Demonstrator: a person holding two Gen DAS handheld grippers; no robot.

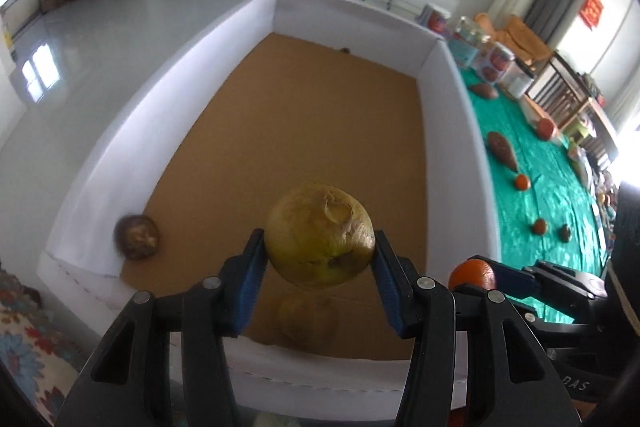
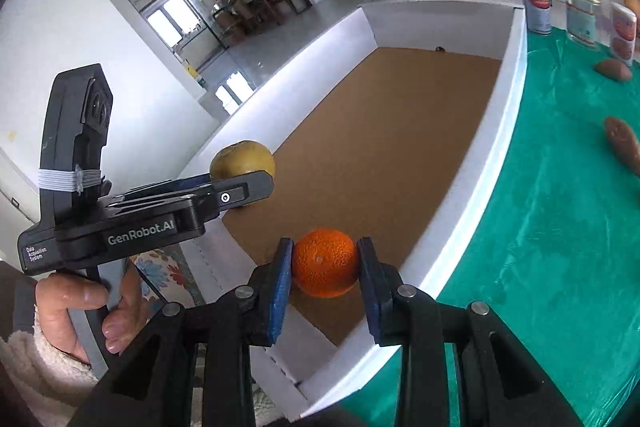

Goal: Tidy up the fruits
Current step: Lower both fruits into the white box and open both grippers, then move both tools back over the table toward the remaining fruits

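Observation:
My left gripper (image 1: 320,255) is shut on a yellow-green pear (image 1: 320,233) and holds it above the near end of the white-walled box (image 1: 256,11) with a brown floor. A brown round fruit (image 1: 137,237) lies in the box's near left corner. My right gripper (image 2: 325,267) is shut on an orange (image 2: 325,263) over the box's near right corner. The orange also shows in the left wrist view (image 1: 472,274), and the pear in the right wrist view (image 2: 242,159).
A green cloth (image 1: 548,163) right of the box carries sweet potatoes (image 1: 502,149), small oranges (image 1: 522,182) and other small fruits. Jars and packets (image 2: 538,5) stand at its far end. A floral cloth (image 1: 24,339) lies left of the box.

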